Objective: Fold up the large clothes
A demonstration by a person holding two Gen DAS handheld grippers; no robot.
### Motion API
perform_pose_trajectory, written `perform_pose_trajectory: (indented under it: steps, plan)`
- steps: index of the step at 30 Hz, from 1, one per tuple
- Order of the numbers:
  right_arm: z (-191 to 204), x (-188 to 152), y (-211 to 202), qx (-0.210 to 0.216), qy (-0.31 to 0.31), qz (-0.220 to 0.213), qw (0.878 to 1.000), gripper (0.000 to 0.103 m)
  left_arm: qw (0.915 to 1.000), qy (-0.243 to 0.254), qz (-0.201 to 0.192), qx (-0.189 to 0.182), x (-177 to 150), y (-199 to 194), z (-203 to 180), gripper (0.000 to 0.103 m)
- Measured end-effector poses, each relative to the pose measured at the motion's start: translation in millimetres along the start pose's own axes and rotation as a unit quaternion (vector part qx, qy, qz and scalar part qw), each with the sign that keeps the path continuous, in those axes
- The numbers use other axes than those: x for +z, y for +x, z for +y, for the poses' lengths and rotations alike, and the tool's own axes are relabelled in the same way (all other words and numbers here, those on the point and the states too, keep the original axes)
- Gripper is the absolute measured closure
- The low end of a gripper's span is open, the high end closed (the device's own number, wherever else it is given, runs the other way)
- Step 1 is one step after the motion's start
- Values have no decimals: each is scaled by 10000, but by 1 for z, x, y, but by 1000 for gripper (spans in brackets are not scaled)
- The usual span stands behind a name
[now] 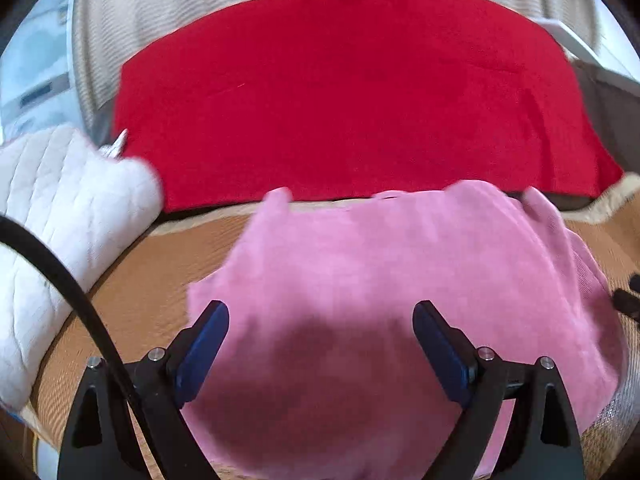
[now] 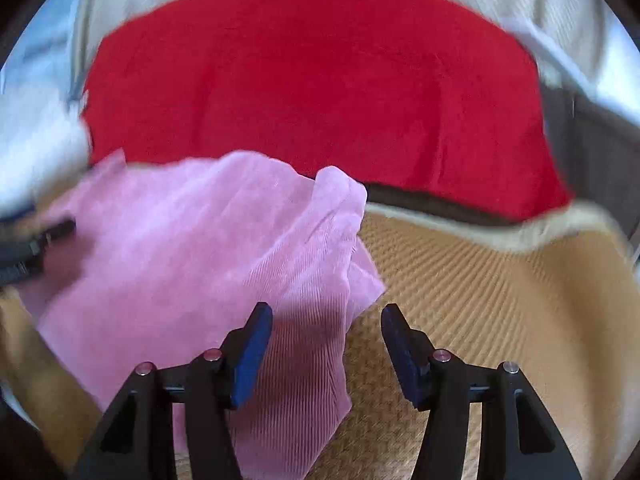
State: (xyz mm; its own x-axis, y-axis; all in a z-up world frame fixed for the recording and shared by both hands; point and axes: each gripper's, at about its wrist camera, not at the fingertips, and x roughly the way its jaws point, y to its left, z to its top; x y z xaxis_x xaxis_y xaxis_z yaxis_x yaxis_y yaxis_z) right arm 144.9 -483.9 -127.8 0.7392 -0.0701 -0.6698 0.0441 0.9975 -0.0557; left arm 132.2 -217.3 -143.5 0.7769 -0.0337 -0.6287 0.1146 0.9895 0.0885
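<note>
The left claw (image 1: 320,320) hangs released above the pink garment (image 1: 400,280), which lies rumpled on the tan woven mat (image 1: 140,280). The right claw (image 2: 326,320), jaws apart and empty, hovers over the garment's right edge. Behind lies a red cloth (image 1: 340,100).

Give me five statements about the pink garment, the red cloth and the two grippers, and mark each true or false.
1. The pink garment lies on a woven tan mat. True.
2. The left gripper is clamped on the pink garment. False: its jaws stand apart, with nothing pinched.
3. A red cloth lies beyond the pink garment. True.
4. The right gripper holds the red cloth. False: it is open and holds nothing.
5. A white quilted item lies right of the pink garment in the left wrist view. False: it lies left.
</note>
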Motion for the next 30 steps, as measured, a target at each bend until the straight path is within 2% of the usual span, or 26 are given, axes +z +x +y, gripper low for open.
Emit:
perform_pose_trajectory:
  steps: [2, 4, 8, 11, 15, 16, 17, 18, 21, 23, 26, 30]
  plan:
    - [-24, 2, 0, 469, 649, 192, 9966, 36, 9998, -141, 75, 88, -3, 2, 16, 10]
    - [-49, -2, 3, 949, 1332, 386, 9858, 36, 9996, -147, 110, 218, -5, 4, 29, 10]
    - [-80, -17, 12, 1535, 2113, 680, 9629, 36, 9989, -167, 40, 429, -6, 3, 51, 10]
    - [-83, -28, 19, 1664, 2433, 815, 9521, 36, 9977, -348, 80, 584, -6, 0, 70, 10]
    - [-64, -21, 6, 1566, 2170, 381, 9628, 38, 9937, -941, 221, 572, -9, -3, 104, 10]
    - [-55, -17, 3, 1570, 2062, 276, 9655, 42, 9918, -1069, 266, 643, -10, -4, 112, 10]
    - [-44, -13, 1, 1596, 1922, 221, 9680, 52, 9899, -1209, 306, 681, -12, -4, 122, 10]
    - [-36, -11, 2, 1620, 1834, 236, 9693, 57, 9886, -1299, 341, 680, -14, -3, 128, 10]
    - [-13, -7, 13, 1808, 1734, 419, 9672, 58, 9829, -1644, 470, 677, -23, -5, 149, 10]
    - [7, -5, 17, 1879, 1598, 482, 9679, 58, 9781, -1914, 612, 546, -31, -6, 159, 10]
    - [32, -3, 21, 2008, 1405, 522, 9681, 58, 9726, -2173, 826, 96, -44, -4, 160, 10]
    - [55, -1, 32, 1931, 1226, 600, 9716, 59, 9665, -2257, 971, -741, -53, 4, 142, 10]
